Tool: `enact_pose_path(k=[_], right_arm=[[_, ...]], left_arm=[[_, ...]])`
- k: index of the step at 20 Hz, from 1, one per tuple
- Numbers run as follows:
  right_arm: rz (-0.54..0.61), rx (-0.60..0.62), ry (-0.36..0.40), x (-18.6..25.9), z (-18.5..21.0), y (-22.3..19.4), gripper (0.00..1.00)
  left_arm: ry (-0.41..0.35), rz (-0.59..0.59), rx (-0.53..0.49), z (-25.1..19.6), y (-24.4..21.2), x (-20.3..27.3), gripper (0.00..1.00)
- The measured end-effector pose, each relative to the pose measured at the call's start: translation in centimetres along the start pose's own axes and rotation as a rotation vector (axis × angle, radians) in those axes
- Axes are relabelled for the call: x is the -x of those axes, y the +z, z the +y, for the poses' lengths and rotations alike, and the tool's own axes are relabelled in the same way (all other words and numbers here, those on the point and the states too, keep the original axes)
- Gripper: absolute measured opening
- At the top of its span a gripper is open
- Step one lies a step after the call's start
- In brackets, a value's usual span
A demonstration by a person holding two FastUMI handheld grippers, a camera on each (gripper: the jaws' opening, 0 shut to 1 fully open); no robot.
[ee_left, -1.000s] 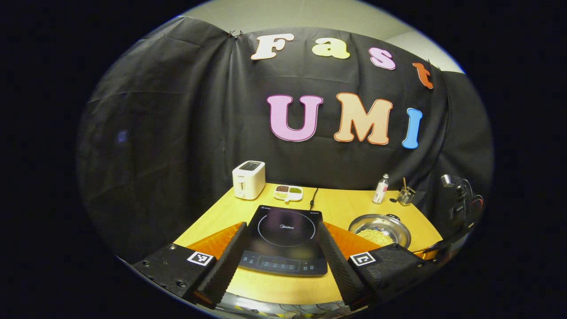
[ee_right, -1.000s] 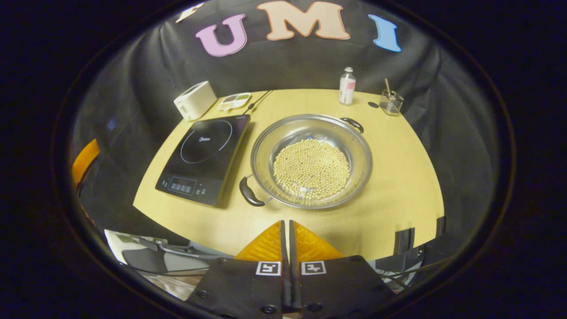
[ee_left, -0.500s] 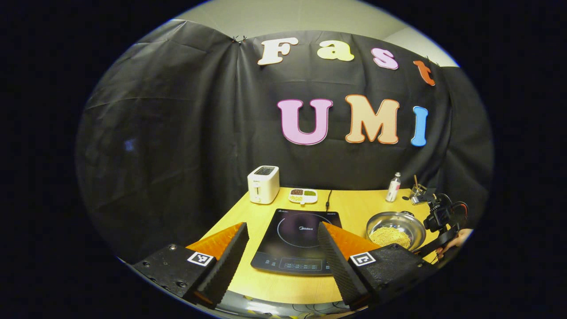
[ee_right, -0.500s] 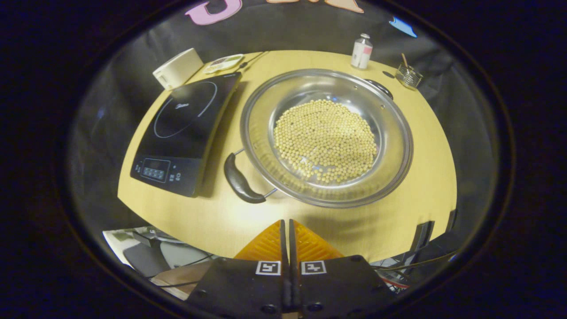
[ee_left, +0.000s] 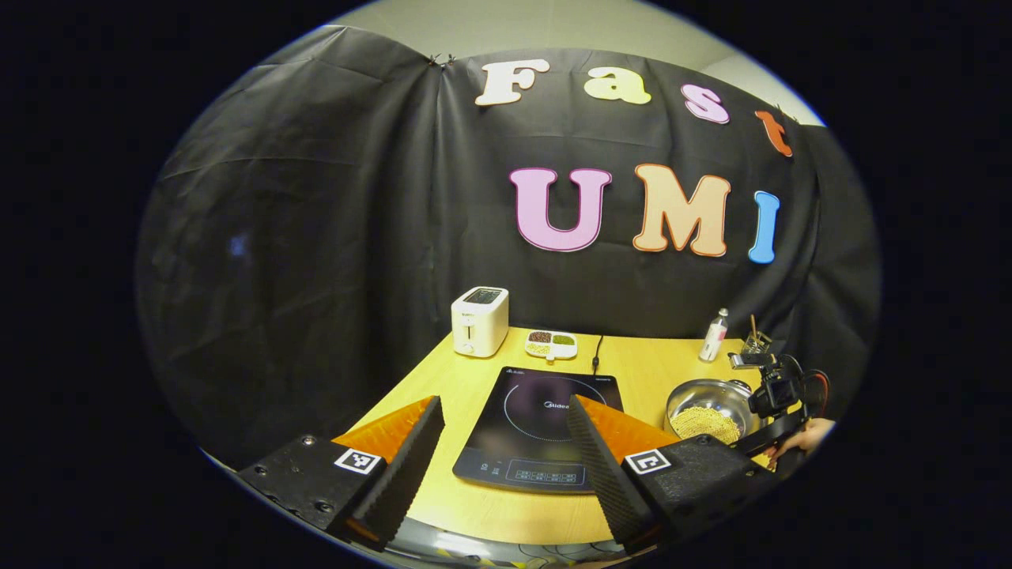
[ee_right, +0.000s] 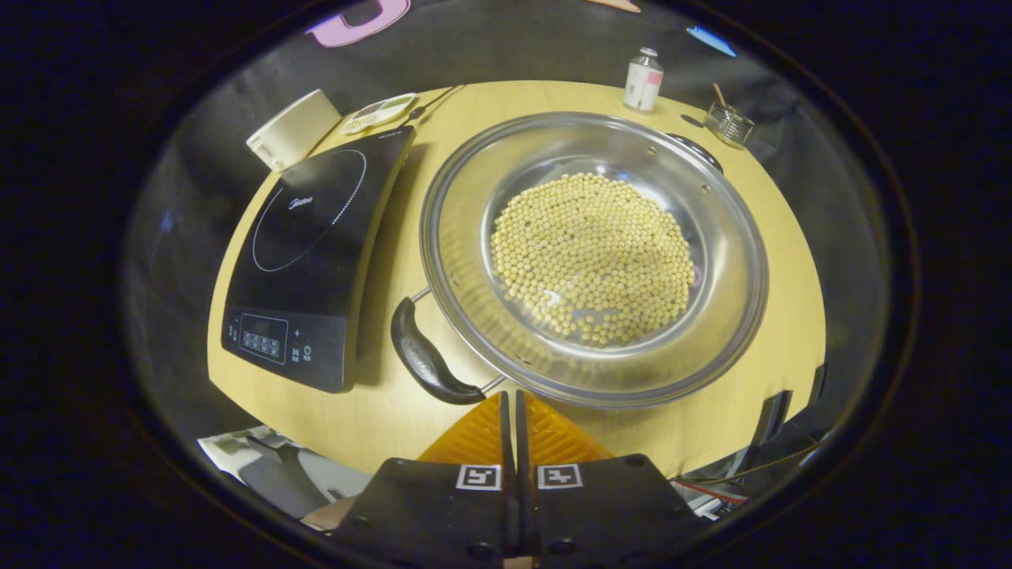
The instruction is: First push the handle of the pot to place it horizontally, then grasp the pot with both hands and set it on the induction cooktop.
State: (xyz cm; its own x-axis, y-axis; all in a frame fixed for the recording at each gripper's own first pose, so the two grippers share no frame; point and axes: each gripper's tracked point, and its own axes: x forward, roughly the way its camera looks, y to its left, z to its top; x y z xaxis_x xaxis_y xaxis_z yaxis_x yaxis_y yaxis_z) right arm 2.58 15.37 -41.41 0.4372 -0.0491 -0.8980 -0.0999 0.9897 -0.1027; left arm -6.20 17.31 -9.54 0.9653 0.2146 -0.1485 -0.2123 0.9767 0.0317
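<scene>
A shiny steel pot (ee_right: 735, 237) full of pale beans (ee_right: 594, 257) stands on the wooden table to the right of the black induction cooktop (ee_right: 312, 237). Its near black handle (ee_right: 423, 365) points toward the front left; the far handle (ee_right: 697, 150) sits at the back right. My right gripper (ee_right: 510, 403) is shut with nothing in it, its tips just in front of the pot's rim and beside the near handle. My left gripper (ee_left: 504, 415) hangs open in front of the cooktop (ee_left: 545, 423). In the left gripper view the pot (ee_left: 708, 407) lies at the right, with the other gripper (ee_left: 779, 391) and a hand above it.
A white toaster (ee_left: 479, 320) and a divided dish of grains (ee_left: 551, 344) stand at the table's back left. A small bottle (ee_right: 643, 69) and a glass jar with sticks (ee_right: 727, 122) stand at the back right. The cooktop's cord (ee_left: 597, 348) runs toward the wall.
My right gripper has moved forward and down toward the pot, which now looms larger. The left gripper drifted left and back a little, staying open.
</scene>
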Motion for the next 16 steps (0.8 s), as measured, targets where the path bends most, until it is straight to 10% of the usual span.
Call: enact_pose_path(k=[16], right_arm=[[-0.05,-0.15,0.047,-1.8,5.3,4.8,0.02]], left_arm=[[-0.018,0.019,-0.007,-0.5,-0.2,-0.9,0.96]])
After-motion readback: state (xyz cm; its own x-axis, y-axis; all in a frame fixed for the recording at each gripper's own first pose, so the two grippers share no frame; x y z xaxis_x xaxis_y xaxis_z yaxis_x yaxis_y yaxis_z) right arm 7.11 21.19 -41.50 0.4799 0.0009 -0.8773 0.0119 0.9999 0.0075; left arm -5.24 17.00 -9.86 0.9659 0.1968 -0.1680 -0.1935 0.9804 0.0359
